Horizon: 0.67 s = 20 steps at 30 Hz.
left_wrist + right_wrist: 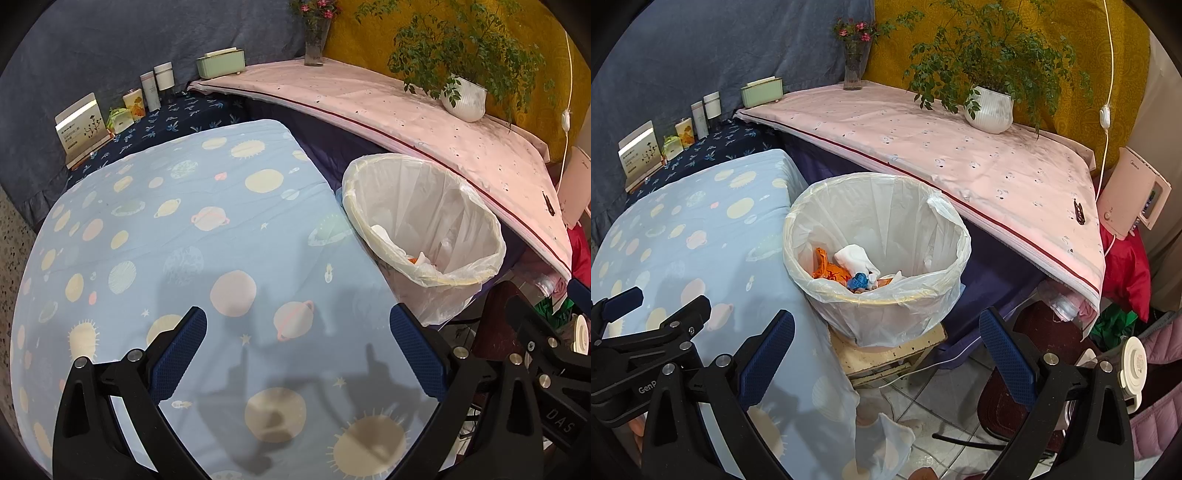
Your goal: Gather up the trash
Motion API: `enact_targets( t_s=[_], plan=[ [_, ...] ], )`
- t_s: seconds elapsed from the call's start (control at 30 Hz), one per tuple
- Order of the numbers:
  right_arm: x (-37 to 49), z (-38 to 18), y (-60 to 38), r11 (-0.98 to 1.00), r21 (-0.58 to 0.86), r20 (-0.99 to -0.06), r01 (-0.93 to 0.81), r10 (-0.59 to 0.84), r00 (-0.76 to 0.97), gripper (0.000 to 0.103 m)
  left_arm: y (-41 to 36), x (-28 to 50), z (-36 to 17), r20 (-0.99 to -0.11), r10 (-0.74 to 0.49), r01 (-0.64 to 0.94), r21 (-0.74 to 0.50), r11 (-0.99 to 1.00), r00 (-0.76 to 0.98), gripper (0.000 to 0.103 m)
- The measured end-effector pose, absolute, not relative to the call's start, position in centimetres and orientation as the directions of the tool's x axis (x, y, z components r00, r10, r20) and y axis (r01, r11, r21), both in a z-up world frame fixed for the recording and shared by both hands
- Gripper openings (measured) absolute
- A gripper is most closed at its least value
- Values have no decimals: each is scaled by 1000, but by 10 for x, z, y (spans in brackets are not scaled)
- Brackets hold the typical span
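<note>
Both the left gripper [297,354] and the right gripper [886,356] hover with fingers spread wide and empty, so the collecting looks finished (no loose trash shows on the blue planet-print surface [177,229]); the next move would be seeking any remaining scrap. The lined trash bin [877,254] stands upright at the centre of the right wrist view, mouth upward, long axis vertical, holding orange, white and blue trash [849,267].

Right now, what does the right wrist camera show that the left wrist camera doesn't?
Only the right wrist view shows the bin's contents clearly: an orange wrapper, white tissue and a blue scrap, plus the stool under the bin and the pink appliance. Only the left wrist view shows the near stretch of the planet-print sheet, with no litter visible there. Both show the lined trash bin, the potted plant, and open, empty tongs.
</note>
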State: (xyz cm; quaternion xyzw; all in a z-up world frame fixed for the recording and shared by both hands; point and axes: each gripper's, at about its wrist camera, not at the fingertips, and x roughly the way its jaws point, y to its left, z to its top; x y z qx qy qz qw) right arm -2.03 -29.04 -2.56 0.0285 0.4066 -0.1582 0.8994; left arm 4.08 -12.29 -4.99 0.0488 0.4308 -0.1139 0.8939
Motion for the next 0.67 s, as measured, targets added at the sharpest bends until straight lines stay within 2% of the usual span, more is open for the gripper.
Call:
enact_targets(
  t_s=[0.67],
  plan=[
    [-21,-26,-295,945,-74,-740,318,-266,618,96,-125,40,-49,-772,-179,269,-11,963,610,95]
  ],
)
